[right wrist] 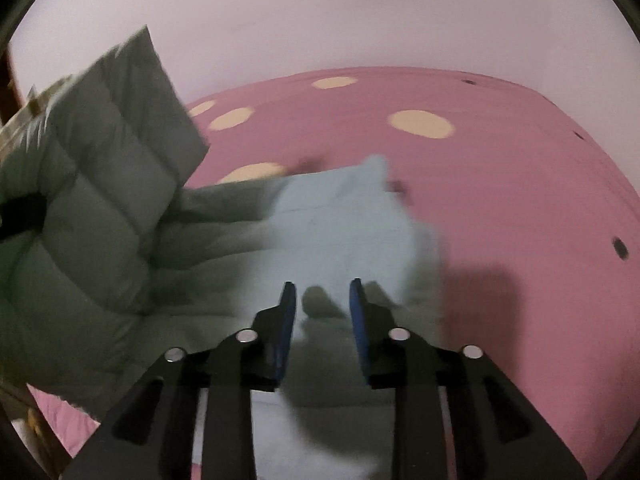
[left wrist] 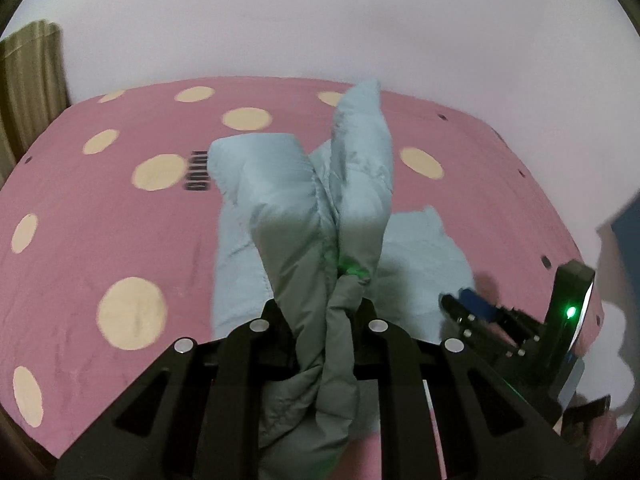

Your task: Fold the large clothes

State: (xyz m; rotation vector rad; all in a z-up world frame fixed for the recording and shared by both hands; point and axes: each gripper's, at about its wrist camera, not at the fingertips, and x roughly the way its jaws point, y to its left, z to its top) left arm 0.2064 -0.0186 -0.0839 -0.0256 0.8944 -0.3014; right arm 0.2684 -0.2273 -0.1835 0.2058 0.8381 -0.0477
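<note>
Left wrist view: the left gripper (left wrist: 326, 312) has its jaws drawn nearly together on a bunched fold of the pale blue quilted jacket (left wrist: 288, 200), which rises up from between the fingers in two puffy lobes.
Jacket, place: the rest of it lies spread on the pink bedsheet (left wrist: 100, 216) with cream dots, about the middle of the bed, beyond the lifted fold.
Right gripper in this view: the right gripper (left wrist: 474, 312) shows low at the right of the jacket, just off its edge, with a green light on its body; its jaws cannot be judged from here.
Other things here only: a dark printed word on the sheet left of the jacket, and a tan curtain (left wrist: 28, 80) at the far left past the bed.
Right wrist view: the right gripper (right wrist: 323, 292) hangs over the flat part of the jacket (right wrist: 340, 220) with its blue pads (right wrist: 289, 312) apart and nothing between them; only their shadow falls on the cloth.
Only this view shows: the lifted quilted panel (right wrist: 104, 184) from its side, standing tilted at the left of the flat part, blurred.
Wall: a plain pale wall (right wrist: 320, 12) stands behind the bed.
</note>
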